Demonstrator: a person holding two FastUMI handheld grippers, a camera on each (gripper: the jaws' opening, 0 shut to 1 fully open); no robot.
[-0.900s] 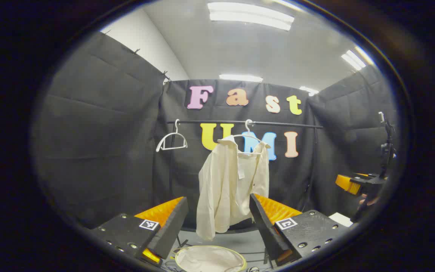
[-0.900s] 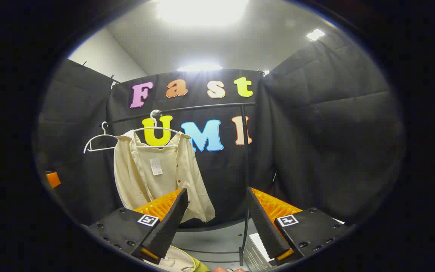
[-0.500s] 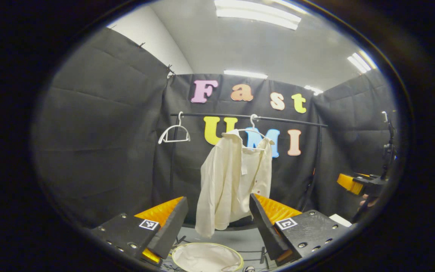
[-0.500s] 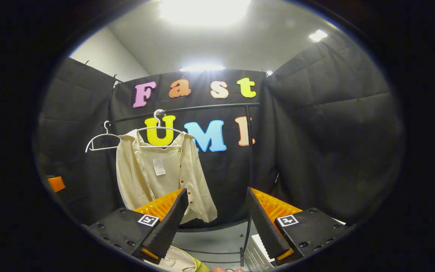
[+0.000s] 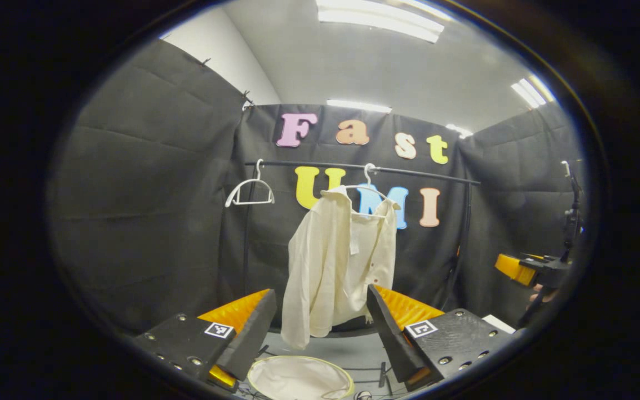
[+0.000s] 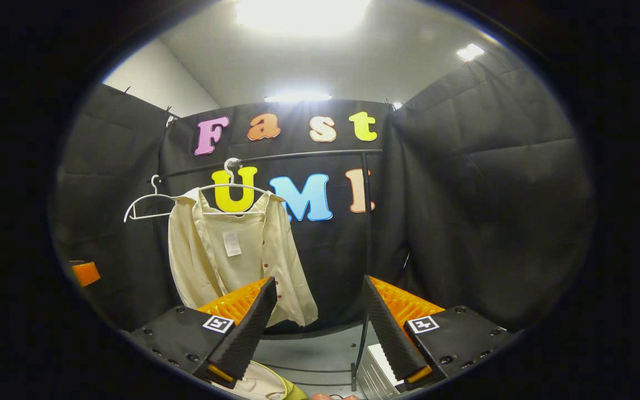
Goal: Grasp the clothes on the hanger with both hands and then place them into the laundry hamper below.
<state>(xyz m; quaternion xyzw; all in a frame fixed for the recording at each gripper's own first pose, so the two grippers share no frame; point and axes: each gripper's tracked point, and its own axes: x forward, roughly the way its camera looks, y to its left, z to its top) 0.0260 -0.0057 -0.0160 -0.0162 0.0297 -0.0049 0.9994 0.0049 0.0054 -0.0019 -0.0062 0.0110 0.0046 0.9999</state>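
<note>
The cream shirt (image 5: 339, 261) hangs on a white hanger (image 6: 234, 191) above the hamper (image 5: 299, 378), looking light, limp and slippery, so each released claw, left (image 5: 320, 325) and right (image 6: 317, 322), should probably pinch a shoulder.

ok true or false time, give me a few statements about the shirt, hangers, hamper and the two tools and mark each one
1. The cream shirt hangs from a white hanger on the rail. True.
2. The second white hanger carries a garment. False: it is bare.
3. The left tool is shut on the shirt. False: its jaws stand open, short of the shirt.
4. The laundry hamper sits below the shirt. True.
5. The right tool holds a sleeve. False: it is open, holding nothing.
</note>
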